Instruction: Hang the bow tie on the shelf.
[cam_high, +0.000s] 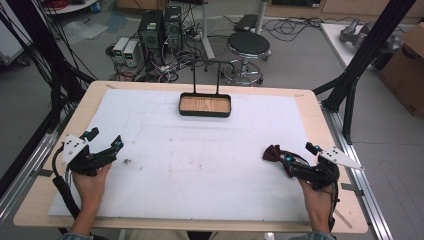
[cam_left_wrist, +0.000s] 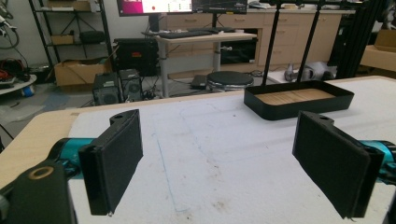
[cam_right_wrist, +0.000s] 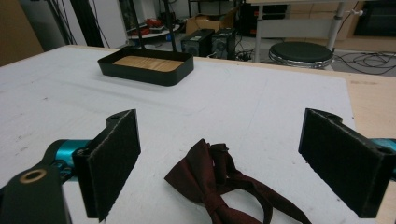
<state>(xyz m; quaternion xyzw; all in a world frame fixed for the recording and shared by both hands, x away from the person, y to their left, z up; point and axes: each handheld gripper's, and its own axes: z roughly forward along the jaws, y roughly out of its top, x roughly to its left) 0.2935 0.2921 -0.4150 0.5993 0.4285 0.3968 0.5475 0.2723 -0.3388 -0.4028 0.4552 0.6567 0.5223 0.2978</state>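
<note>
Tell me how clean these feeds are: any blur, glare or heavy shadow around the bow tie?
High view: soft and low in detail, even light, bow tie small and dark. Right gripper view: sharper, bow tie folds readable, faint shadows, no glare. Left gripper view: jaw pads slightly soft, tray clear.

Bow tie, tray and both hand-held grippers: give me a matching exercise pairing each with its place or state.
Things:
1. bow tie
2. tray
3. left hand-held gripper
4. right hand-held gripper

Places or states:
A. far middle of the table, wooden floor
B. open, nothing between its jaws
C. dark red, lying on the white mat
D. open, jaws either side of the cloth

Pairs: 1-C, 2-A, 3-B, 4-D
</note>
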